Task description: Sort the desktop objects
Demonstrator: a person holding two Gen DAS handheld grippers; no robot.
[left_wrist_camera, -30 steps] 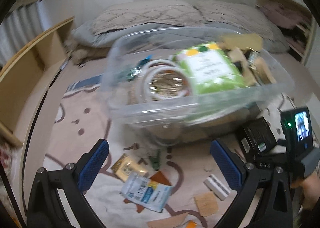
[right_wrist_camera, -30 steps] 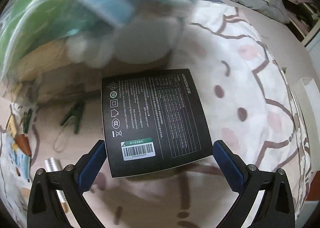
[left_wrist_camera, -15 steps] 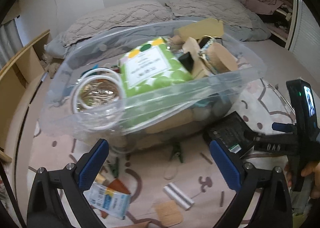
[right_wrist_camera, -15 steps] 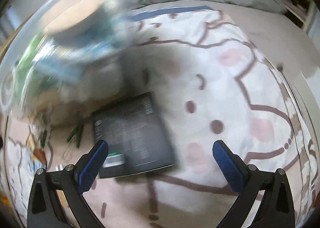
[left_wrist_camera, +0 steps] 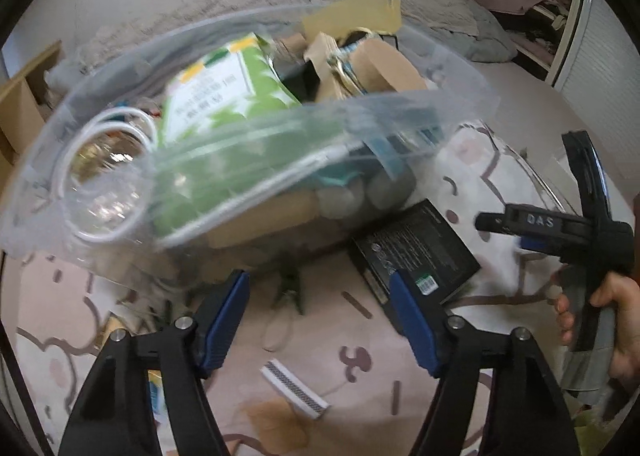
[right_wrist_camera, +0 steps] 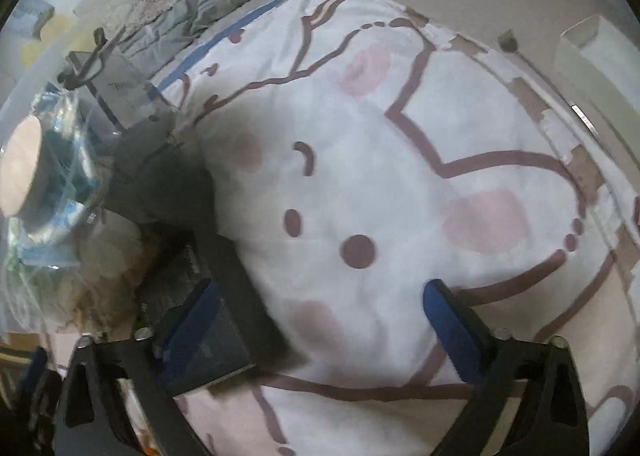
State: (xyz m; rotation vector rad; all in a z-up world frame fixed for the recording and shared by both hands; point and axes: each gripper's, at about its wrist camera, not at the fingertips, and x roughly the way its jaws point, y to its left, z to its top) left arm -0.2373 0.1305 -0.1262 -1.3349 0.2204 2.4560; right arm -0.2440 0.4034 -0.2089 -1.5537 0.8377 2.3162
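The left gripper (left_wrist_camera: 320, 320) is angled down, its fingers closing on nothing, below the clear bin (left_wrist_camera: 248, 143) at upper left; the black box (left_wrist_camera: 416, 252) lies centre right, beside the right gripper (right_wrist_camera: 320, 320), likewise closing empty

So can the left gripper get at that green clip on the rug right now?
Probably yes: the green clip lies bare on the rug just ahead of the left gripper, whose jaws are closing on nothing; the clear bin only overhangs it.
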